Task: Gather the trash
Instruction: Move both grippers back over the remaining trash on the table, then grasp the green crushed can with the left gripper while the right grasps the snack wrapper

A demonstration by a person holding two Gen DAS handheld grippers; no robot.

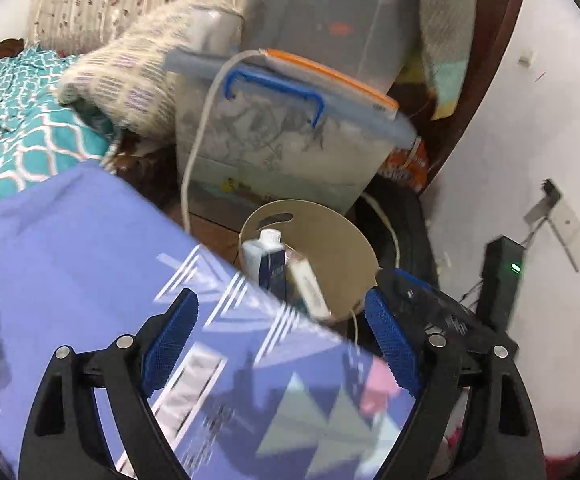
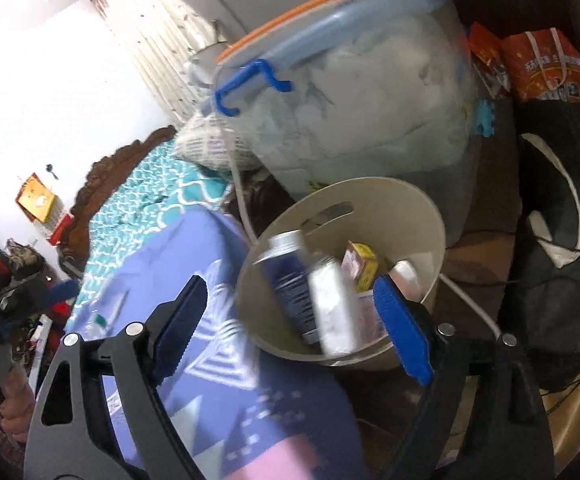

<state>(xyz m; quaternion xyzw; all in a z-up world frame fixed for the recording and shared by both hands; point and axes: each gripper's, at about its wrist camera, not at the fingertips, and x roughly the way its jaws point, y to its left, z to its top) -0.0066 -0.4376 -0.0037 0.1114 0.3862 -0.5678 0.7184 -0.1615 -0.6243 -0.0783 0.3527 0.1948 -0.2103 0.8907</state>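
- We see our left gripper (image 1: pixel 279 334) and right gripper (image 2: pixel 290 322) spread apart, clamping nothing.
- The carton (image 2: pixel 296 280) leans in the beige bin (image 2: pixel 430 216), long axis tilted, cap toward far left.

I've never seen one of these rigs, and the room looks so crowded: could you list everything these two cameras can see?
Waste bin: one, beige, on the floor beside the bed.
Dark blue carton: one, inside the bin.
Yellow box: one, small, in the bin.
Storage box: one, clear with blue handle, behind the bin.
Bedsheet: one, purple, patterned, on the bed.
Blanket: one, teal and white.
Snack bag: one, orange, far right.
Left fingers: blue pads, open.
Right fingers: blue pads, open.
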